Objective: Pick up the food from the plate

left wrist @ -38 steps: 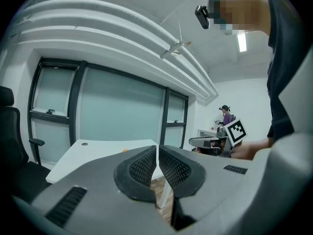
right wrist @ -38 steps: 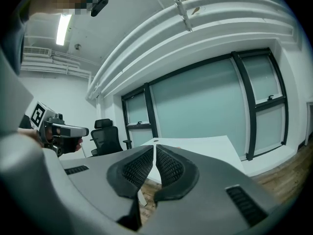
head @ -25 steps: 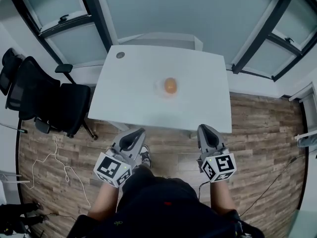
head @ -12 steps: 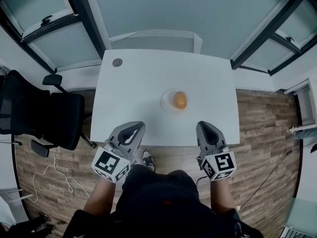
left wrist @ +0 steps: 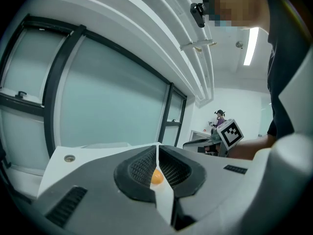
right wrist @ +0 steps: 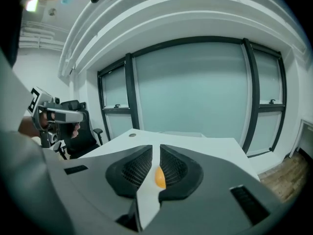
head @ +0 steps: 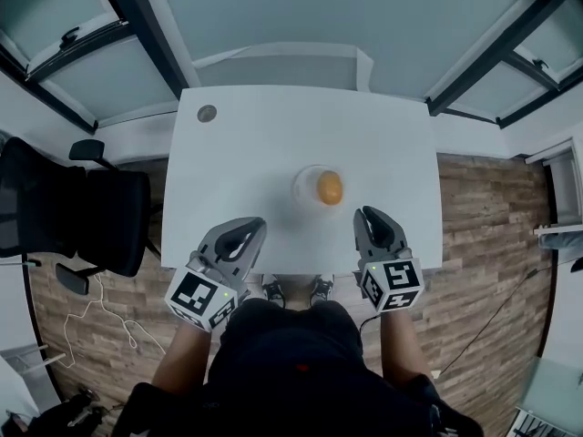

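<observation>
white table point(head: 246, 153), rectangular top, four edges in the head view. its near edge runs just under both sets of jaws.

left gripper point(head: 253, 227): jaws clenched together with nothing between them. the tips sit over the near edge of the table.

right gripper point(head: 364, 215): jaws likewise pressed closed and empty, with the tips just inside the near edge.

clear plate point(head: 299, 189): lies ahead of both grippers, between the two jaw lines and nearer the right jaws, touching neither.

orange round food point(head: 330, 188): rests on the plate, toward the side nearer the right jaws. in each gripper view it shows through the narrow slit where the jaws meet (beyond the tips, on the table, not in any grip).

open room: bare table top lies ahead of the left jaws out to the far edge. more bare top lies between the right jaws and the plate, and to the right of the plate up to the right edge.

small round grommet point(head: 207, 114): at the far left corner, well apart from the jaws and the plate.

glazed wall point(head: 291, 12) with dark frames: stands close behind the far edge, ahead of both jaws.

black office chair point(head: 86, 212): beside the left edge, out to the left of the left jaws.

wood floor point(head: 483, 235): open past the right edge, to the right of the right jaws.
</observation>
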### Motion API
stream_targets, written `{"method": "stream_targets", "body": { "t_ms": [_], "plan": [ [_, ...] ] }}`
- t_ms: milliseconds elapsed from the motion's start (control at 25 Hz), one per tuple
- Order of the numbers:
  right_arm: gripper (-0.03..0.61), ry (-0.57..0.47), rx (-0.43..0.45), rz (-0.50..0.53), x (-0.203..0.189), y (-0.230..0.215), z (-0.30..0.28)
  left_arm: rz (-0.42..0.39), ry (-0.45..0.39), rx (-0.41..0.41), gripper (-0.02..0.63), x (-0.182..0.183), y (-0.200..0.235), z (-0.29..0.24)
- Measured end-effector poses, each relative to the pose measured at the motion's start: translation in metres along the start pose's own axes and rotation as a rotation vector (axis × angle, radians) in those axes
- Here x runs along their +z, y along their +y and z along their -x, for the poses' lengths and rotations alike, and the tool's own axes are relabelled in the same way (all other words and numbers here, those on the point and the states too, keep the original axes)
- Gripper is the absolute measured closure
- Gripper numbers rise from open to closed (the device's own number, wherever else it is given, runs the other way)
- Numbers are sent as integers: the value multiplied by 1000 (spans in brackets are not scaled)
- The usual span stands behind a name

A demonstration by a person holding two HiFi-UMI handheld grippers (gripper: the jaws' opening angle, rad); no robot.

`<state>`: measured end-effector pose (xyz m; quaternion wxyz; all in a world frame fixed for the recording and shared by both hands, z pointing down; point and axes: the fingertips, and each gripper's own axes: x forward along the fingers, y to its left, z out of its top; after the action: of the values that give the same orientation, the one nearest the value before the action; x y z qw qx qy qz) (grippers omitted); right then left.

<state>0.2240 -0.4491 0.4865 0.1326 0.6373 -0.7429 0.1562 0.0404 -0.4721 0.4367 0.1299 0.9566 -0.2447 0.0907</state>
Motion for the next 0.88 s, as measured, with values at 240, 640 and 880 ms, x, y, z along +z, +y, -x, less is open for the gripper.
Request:
{"method": "stream_targets", "body": {
  "t_ms": [240,640,880],
  "plan": [
    [383,136,86,21,-42,-17,-64,35,23,55,580,-8,4,-18],
    [222,302,135,10,-116,-27,-157,93,95,152,580,-29,22,-33],
    [217,375,152,-12,-146,-32,-183,106,114,178,580,-36,25,-31]
  ]
}}
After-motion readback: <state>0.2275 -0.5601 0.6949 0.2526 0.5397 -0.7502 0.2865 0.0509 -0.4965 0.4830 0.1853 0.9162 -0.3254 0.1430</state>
